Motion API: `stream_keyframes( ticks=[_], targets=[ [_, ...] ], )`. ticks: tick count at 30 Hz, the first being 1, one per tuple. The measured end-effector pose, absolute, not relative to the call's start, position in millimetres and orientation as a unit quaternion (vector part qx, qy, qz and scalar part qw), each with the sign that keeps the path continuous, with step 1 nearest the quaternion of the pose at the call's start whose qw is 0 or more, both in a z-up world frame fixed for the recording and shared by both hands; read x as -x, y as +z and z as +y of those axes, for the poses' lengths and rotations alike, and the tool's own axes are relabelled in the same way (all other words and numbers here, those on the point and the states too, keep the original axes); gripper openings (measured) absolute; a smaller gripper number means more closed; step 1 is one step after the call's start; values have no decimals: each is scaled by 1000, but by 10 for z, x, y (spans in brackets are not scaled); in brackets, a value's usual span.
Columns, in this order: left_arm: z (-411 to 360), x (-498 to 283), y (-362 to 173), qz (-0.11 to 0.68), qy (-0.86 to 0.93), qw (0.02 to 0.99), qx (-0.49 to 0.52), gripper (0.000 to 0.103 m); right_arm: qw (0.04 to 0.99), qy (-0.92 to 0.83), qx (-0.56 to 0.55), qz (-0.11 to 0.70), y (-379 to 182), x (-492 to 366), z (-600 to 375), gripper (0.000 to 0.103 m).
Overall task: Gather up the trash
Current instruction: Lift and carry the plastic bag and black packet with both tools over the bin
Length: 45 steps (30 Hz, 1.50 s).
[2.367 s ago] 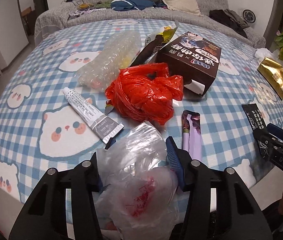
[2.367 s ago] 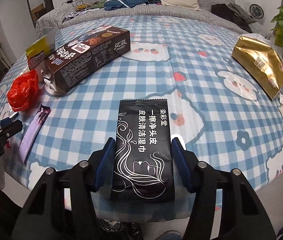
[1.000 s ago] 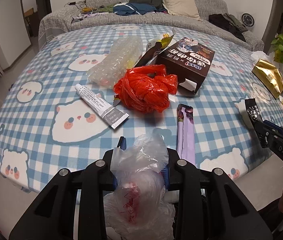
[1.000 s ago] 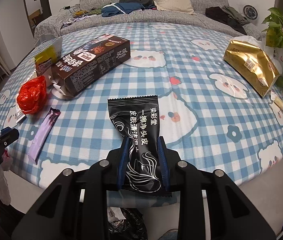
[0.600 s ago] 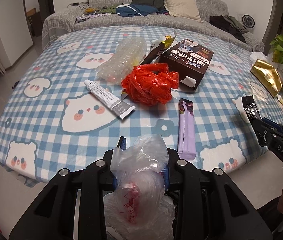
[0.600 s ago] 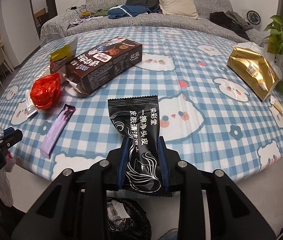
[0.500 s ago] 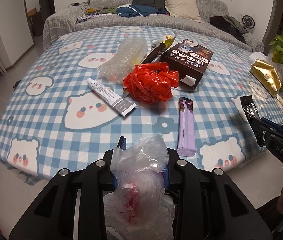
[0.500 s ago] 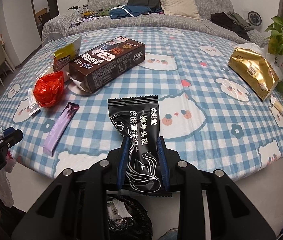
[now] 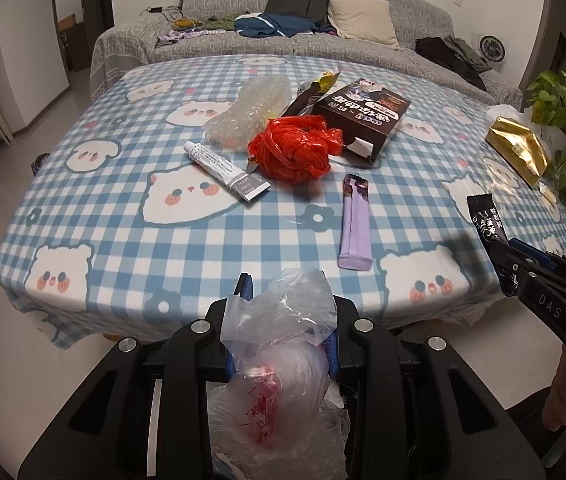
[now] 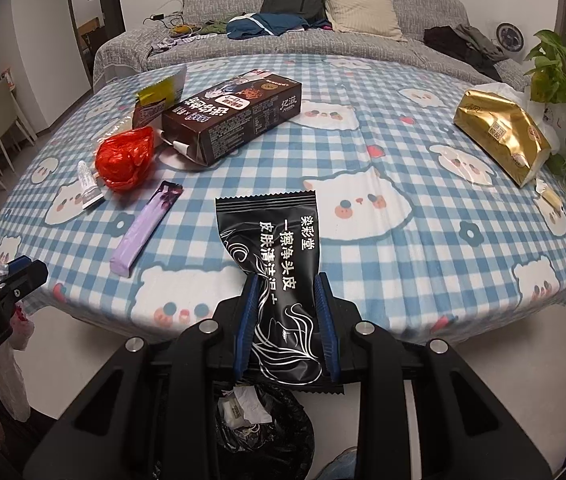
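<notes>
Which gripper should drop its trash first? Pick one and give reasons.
Right. The right gripper grips the black wipes packet with the black bin bag open directly below it. No bin shows under the left gripper holding the clear plastic bag.

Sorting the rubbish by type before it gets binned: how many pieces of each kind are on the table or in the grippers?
Plastic bags: 2 (clear bag, red bag)
Bubble wrap: 1
Tubes: 1
Boxes: 1
Wrappers and packets: 4 (black packet, purple wrapper, yellow wrapper, gold pack)
Total: 9
</notes>
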<state>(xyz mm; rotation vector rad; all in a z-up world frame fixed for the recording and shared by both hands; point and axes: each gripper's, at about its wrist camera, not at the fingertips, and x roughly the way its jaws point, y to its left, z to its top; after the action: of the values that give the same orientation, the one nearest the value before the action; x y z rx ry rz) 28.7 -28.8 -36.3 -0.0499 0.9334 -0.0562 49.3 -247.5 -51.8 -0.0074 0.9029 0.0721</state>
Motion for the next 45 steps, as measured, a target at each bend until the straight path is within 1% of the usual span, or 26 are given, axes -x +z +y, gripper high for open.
stream_keyframes(
  ticks=[14, 23, 45],
  targets=[
    [-296, 96, -299, 439, -38, 897, 36, 30, 907, 44, 12, 418, -424, -117, -2328, 28],
    [-336, 314, -305, 434, -40, 899, 32, 30, 908, 45, 8, 416, -476, 118, -2325, 28],
    [-344, 728, -724, 461, -36, 886, 42, 30, 903, 48, 8, 427, -696, 569, -2283, 28]
  ],
)
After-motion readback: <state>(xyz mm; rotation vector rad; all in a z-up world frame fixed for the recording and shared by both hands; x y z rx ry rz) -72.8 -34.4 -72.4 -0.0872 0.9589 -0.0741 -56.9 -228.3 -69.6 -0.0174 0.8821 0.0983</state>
